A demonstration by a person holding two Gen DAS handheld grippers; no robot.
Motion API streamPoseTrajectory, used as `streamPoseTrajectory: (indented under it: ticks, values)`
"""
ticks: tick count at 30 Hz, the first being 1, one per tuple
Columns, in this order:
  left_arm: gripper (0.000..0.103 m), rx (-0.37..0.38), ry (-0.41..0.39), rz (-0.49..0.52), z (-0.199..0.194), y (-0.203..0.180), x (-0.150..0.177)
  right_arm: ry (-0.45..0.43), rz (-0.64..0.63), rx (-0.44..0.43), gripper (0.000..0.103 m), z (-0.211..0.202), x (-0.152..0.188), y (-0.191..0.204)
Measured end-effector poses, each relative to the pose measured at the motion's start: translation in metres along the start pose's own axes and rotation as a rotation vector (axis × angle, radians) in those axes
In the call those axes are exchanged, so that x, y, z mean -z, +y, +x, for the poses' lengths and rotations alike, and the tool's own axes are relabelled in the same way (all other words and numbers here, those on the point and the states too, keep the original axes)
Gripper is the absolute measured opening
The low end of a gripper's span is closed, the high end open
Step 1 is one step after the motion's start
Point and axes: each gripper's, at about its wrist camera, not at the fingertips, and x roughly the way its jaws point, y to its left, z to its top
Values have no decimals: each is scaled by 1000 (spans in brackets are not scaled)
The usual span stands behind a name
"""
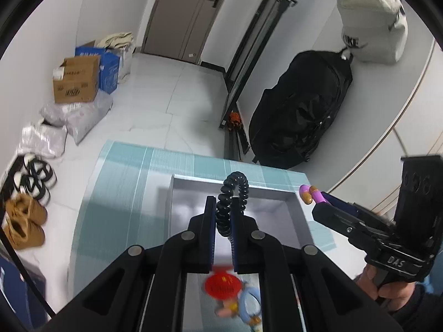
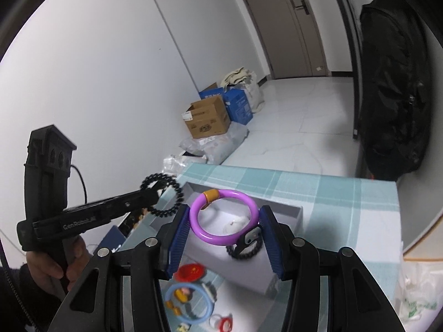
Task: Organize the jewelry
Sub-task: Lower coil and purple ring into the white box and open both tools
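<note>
The left claw, low in the centre of the left wrist view, is pinching a black spiral hair tie between its blue-padded fingers, the coil arching up above the tips. It is hanging over a grey open box that is sitting on a table covered with a teal checked cloth. At the right of that frame the right claw is reaching in, a person's hand gripping its handle, and a purple ring with an orange band is poking out past its tips.

In the right wrist view the right claw is clamping the purple ring with an orange band by its two sides, at the centre of the frame above the grey open box. Inside the box, a second black beaded band with a small clasp piece is lying just below the ring. At the left of that frame the left claw is holding the black spiral hair tie beyond the box's left edge. Along the bottom of the frame, blurred on the cloth, a red round piece, a light blue ring and a small red ring are lying in front of the box.
</note>
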Motion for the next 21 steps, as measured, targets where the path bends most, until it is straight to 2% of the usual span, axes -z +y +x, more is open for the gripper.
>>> streamPoseTrajectory:
  ticks: [7, 21]
  values:
    - [5, 27, 48, 51, 27, -7, -12, 22, -18, -11, 49, 23, -13, -13]
    - [5, 84, 138, 45, 52, -4, -10, 76, -14, -27, 50, 46, -13, -29]
